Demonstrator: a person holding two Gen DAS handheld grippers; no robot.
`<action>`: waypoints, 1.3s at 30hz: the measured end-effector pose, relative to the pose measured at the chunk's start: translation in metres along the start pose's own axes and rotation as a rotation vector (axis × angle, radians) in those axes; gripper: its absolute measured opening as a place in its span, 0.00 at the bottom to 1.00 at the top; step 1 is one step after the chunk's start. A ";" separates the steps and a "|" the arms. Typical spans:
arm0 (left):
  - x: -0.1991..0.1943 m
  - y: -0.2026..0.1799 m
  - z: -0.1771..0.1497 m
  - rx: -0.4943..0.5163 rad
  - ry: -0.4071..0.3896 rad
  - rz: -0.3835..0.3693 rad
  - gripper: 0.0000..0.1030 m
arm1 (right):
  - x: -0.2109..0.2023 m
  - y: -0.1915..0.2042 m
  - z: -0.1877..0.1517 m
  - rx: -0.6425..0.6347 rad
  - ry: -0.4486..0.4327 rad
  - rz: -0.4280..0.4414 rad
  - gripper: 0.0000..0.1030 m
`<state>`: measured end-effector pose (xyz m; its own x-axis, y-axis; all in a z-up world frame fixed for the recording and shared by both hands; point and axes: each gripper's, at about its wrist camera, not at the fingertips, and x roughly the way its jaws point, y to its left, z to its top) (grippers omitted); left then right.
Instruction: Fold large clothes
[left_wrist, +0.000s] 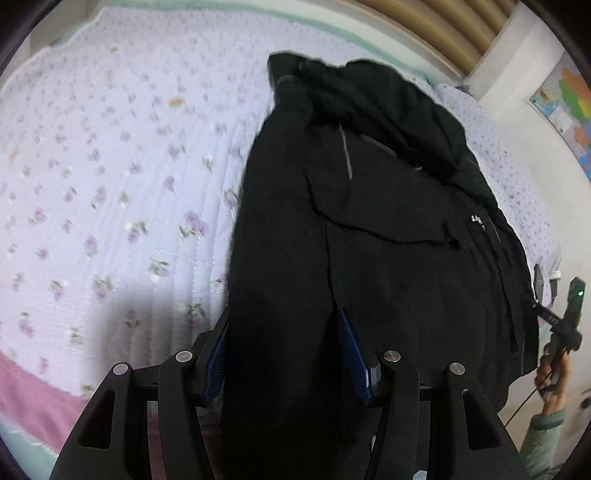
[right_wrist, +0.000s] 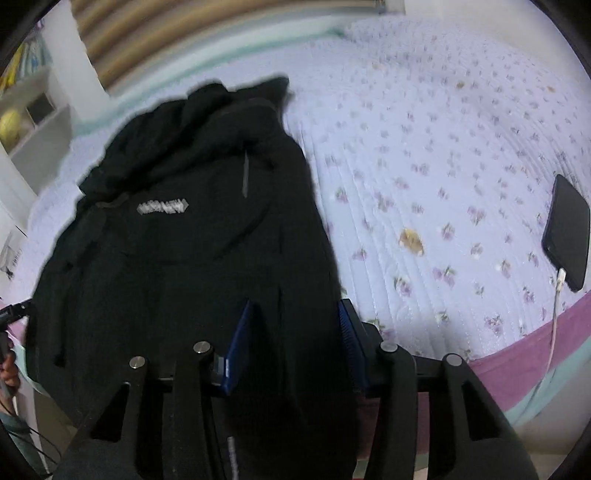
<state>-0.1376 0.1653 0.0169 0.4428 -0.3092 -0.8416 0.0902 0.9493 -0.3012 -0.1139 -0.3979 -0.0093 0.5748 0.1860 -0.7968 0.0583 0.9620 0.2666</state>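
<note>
Jacket (left_wrist: 369, 221) lies on bed (left_wrist: 110, 166), long axis running away from both grippers | left gripper (left_wrist: 284, 343) jaws clamp near hem | right gripper (right_wrist: 295, 332) jaws clamp hem alongside | both equally near | phone (right_wrist: 565, 232) on bed, apart

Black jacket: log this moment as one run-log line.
black jacket draped on floral bedspread | left gripper shut on black jacket | right gripper shut on black jacket | phone charging
</note>
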 end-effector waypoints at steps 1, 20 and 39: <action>0.001 0.002 0.001 -0.011 0.001 -0.016 0.55 | 0.005 0.001 -0.002 -0.005 0.012 -0.002 0.50; -0.041 0.007 -0.036 -0.086 -0.042 -0.539 0.55 | -0.024 0.047 -0.029 -0.094 0.093 0.183 0.41; -0.100 0.004 -0.036 -0.111 -0.259 -0.472 0.14 | -0.117 0.046 -0.035 -0.082 -0.110 0.141 0.12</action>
<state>-0.2133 0.1983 0.0834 0.5835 -0.6625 -0.4696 0.2444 0.6947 -0.6765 -0.2073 -0.3682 0.0773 0.6589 0.3010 -0.6893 -0.0927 0.9420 0.3227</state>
